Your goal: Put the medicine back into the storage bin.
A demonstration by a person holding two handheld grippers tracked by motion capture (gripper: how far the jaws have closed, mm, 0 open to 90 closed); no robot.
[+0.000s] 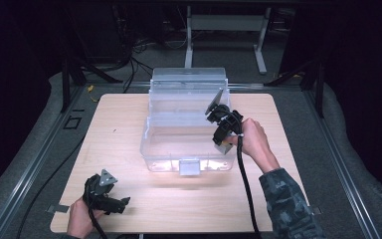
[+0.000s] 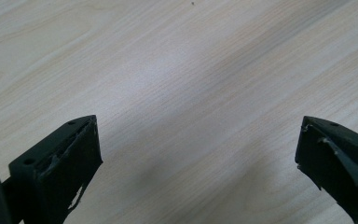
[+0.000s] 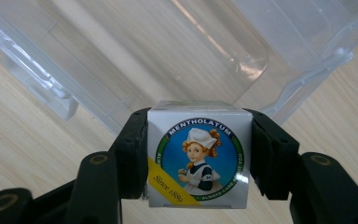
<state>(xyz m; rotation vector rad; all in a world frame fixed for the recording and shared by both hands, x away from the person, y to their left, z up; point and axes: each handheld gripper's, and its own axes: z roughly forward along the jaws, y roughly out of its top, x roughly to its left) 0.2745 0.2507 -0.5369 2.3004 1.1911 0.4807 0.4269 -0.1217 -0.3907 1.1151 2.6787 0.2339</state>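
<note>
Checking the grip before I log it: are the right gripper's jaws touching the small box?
Touching. The right gripper view shows the right gripper with both black jaws pressed flat against the small box's sides, no gap.

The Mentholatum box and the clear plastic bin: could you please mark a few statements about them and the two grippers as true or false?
1. The right gripper clamps a Mentholatum box. True.
2. The left gripper holds a box too. False: its jaws stand wide apart over bare wooden table.
3. The clear plastic bin has its lid shut. False: the lid stands open at the back.
4. The right gripper is at the bin's right rim in the high view. True.
5. The left gripper reaches into the bin. False: it sits near the table's front left corner.
</note>
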